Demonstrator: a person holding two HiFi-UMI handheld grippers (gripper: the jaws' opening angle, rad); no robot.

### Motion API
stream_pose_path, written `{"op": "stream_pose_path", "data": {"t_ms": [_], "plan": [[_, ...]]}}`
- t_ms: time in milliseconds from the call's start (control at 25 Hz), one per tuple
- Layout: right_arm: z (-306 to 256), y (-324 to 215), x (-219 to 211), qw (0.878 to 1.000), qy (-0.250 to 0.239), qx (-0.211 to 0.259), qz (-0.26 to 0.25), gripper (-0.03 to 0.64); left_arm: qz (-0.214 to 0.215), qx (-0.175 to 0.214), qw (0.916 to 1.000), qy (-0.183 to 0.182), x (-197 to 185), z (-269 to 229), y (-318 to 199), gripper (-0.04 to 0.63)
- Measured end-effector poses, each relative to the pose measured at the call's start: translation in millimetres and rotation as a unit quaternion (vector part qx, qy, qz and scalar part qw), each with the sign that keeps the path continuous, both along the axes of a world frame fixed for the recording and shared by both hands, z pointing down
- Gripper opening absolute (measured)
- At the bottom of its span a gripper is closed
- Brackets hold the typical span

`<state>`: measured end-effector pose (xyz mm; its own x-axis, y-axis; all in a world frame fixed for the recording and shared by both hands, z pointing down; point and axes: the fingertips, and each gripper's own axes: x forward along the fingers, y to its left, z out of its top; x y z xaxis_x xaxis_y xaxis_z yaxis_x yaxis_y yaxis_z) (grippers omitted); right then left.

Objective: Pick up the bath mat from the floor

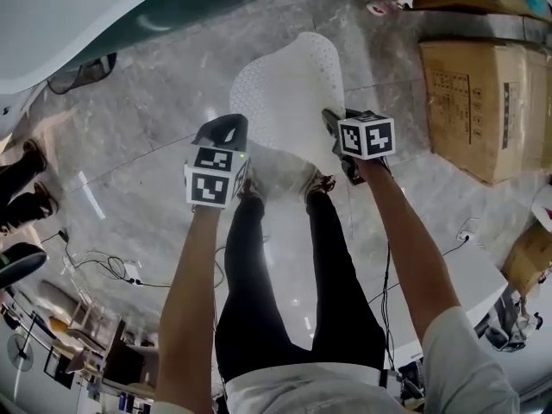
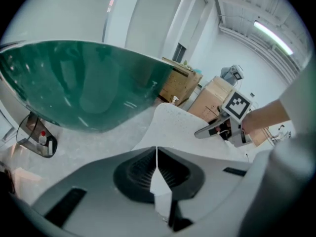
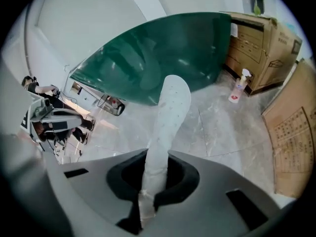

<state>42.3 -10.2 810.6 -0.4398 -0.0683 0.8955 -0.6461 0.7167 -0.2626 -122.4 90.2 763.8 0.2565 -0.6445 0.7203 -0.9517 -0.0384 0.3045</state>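
A white dotted bath mat (image 1: 285, 89) is held up between my two grippers, its far end curling away over the grey stone floor. In the head view my left gripper (image 1: 229, 129) grips the mat's left near corner and my right gripper (image 1: 331, 121) grips the right near corner. The left gripper view has the left gripper (image 2: 157, 156) shut on the thin mat (image 2: 180, 127) edge, with the right gripper (image 2: 222, 126) across the mat. Seen from the right gripper view, my right gripper (image 3: 155, 176) is shut on the mat (image 3: 167, 122), which stands edge-on and rises away from the jaws.
A dark green tub (image 1: 129, 11) with a white rim lies beyond the mat at the upper left. Cardboard boxes (image 1: 483, 102) stand at the right. A spray bottle (image 3: 239, 89) stands by the boxes. Cables (image 1: 112, 270) run over the floor by my legs.
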Motion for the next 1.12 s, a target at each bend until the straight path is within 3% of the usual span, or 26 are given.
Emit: {"op": "stream_pose_path", "data": {"t_ms": [400, 760, 1120], "plan": [[-133, 20, -20, 0.997, -0.069, 0.032, -0.026, 0.032, -0.052, 0.025, 0.9983, 0.014, 6, -88, 26, 0.017], [-298, 26, -29, 0.989, -0.068, 0.108, -0.077, 0.031, -0.073, 0.072, 0.9947, 0.004, -13, -202, 34, 0.017], [-460, 22, -24, 0.968, -0.118, 0.207, -0.081, 0.032, -0.109, 0.170, 0.9787, -0.034, -43, -362, 31, 0.017]]}}
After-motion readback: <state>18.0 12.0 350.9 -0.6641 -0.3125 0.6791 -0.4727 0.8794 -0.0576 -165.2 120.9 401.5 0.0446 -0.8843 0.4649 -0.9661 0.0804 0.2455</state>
